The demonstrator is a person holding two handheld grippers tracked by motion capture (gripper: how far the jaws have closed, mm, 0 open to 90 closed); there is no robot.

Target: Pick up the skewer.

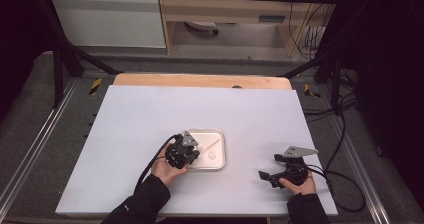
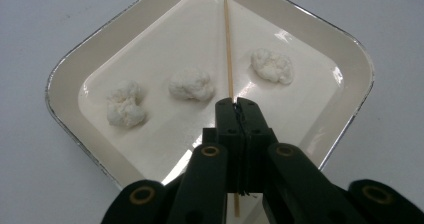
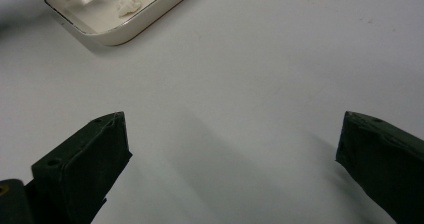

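Note:
A shallow white tray [image 2: 65, 79] sits on the pale table and holds three lumps of white dough [image 2: 191, 84]. A thin wooden skewer [image 2: 227, 44] lies across the tray's floor between the middle and right lumps. My left gripper [image 2: 237, 104] is over the tray's near side and is shut on the skewer, whose end sticks out below the jaws. In the high view the left gripper [image 1: 195, 155] is at the tray's [image 1: 220, 134] left edge. My right gripper [image 3: 232, 149] hovers open over bare table, with nothing between its jaws, to the right of the tray [image 3: 125, 34].
The pale table top [image 1: 150, 119] has a wooden strip along its far edge. Black frame posts stand at the table's back corners and cables hang at the right. The right gripper [image 1: 268, 167] is near the table's front right edge.

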